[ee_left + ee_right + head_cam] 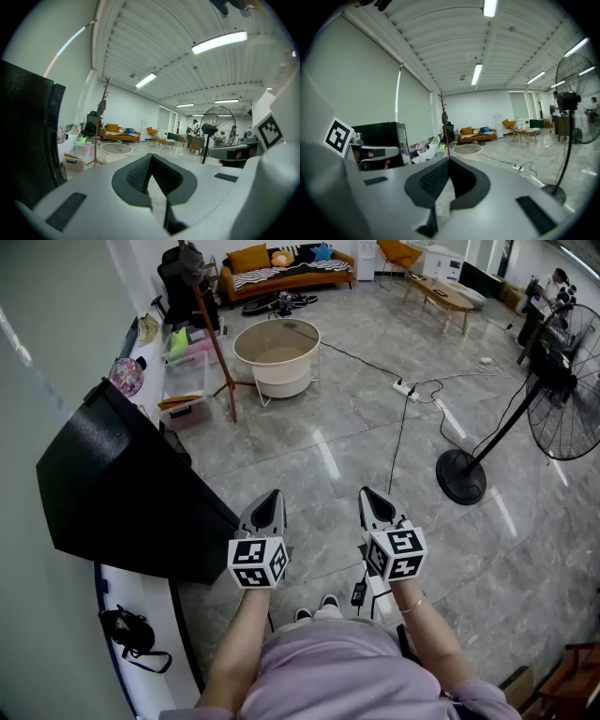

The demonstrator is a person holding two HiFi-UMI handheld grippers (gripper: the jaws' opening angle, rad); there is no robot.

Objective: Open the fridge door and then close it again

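Note:
The black fridge (131,498) stands against the left wall with its door closed; it fills the left edge of the left gripper view as the fridge (26,140) and shows small at left in the right gripper view as the fridge (382,143). My left gripper (270,502) is shut and empty, held level just right of the fridge's near corner, apart from it. My right gripper (373,499) is shut and empty too, beside the left one over the floor. Both point out into the room. The jaws meet tip to tip in each gripper view, left gripper (151,155), right gripper (449,160).
A round white tub (277,354) and a wooden coat stand (214,334) stand ahead. A pedestal fan (511,427) is at right, with a cable and power strip (406,388) on the grey tiled floor. Storage boxes (185,381) line the left wall. A black bag (131,632) lies at lower left.

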